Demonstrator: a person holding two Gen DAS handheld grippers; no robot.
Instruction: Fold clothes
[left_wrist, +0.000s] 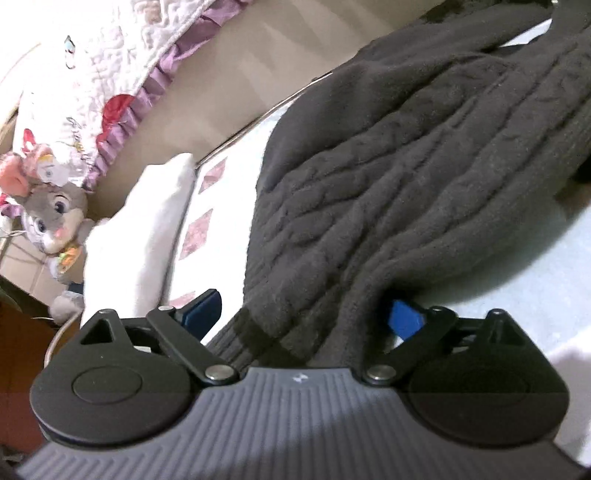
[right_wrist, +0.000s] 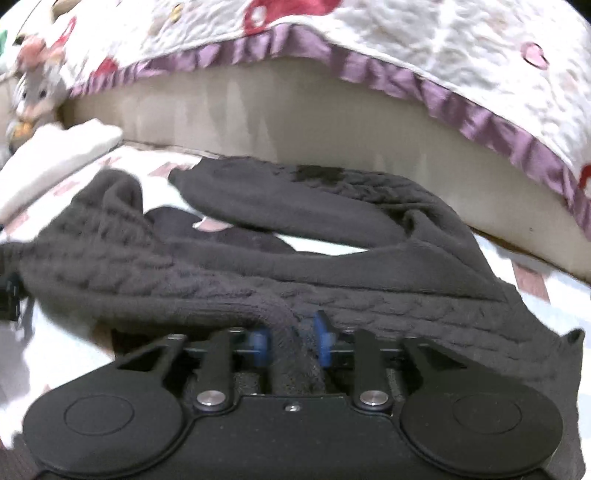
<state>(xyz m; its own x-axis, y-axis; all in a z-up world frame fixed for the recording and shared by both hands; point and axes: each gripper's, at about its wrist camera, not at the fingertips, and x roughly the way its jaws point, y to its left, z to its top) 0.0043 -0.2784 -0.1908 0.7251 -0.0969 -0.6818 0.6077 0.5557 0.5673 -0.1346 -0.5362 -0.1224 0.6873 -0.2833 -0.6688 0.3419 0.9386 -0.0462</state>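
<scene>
A dark grey cable-knit sweater (left_wrist: 424, 158) lies on a pale patterned bedsheet (left_wrist: 524, 280). In the left wrist view its ribbed hem drapes between my left gripper's (left_wrist: 303, 314) blue pads (left_wrist: 404, 317), which stand wide apart around the cloth. In the right wrist view the sweater (right_wrist: 229, 273) stretches across the bed, one sleeve folded over the top. My right gripper (right_wrist: 291, 336) is shut on a bunched fold of the knit between its blue pads (right_wrist: 323, 336).
A white quilt with purple ruffle trim (right_wrist: 424, 48) hangs over a beige mattress side (right_wrist: 295, 122) behind the sweater. A white pillow (left_wrist: 144, 229) and a plush bunny (left_wrist: 51, 218) sit at the left.
</scene>
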